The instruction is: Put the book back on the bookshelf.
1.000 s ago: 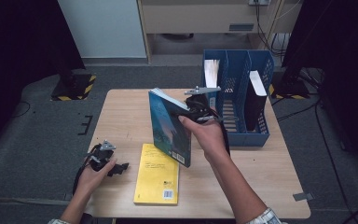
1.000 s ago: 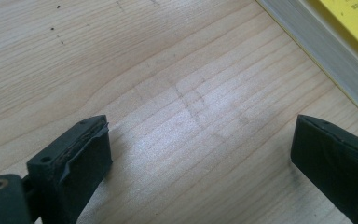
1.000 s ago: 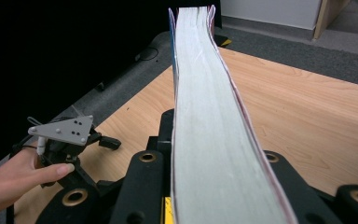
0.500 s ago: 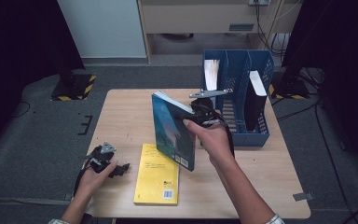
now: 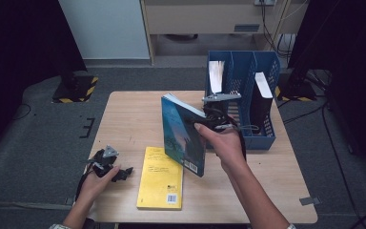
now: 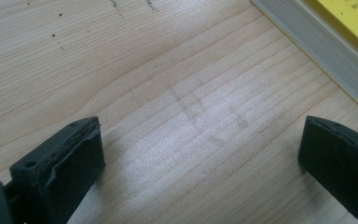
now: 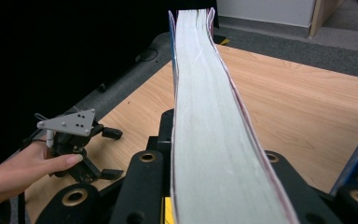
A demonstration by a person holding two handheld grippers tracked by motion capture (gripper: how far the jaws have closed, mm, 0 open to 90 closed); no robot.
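No legible text: yellow book (image 5: 161, 177) print and barcode too small to read.

The table (image 6: 177, 116) is pale wood with a fine visible grain and a smooth, faintly scuffed matt finish. The teal book (image 5: 183, 136) has a glossy cover and a block of off-white paper pages, as does the yellow book (image 5: 161, 179). The blue file rack (image 5: 240, 102) looks like perforated plastic, and the jaws are matt black with a rubbery look.
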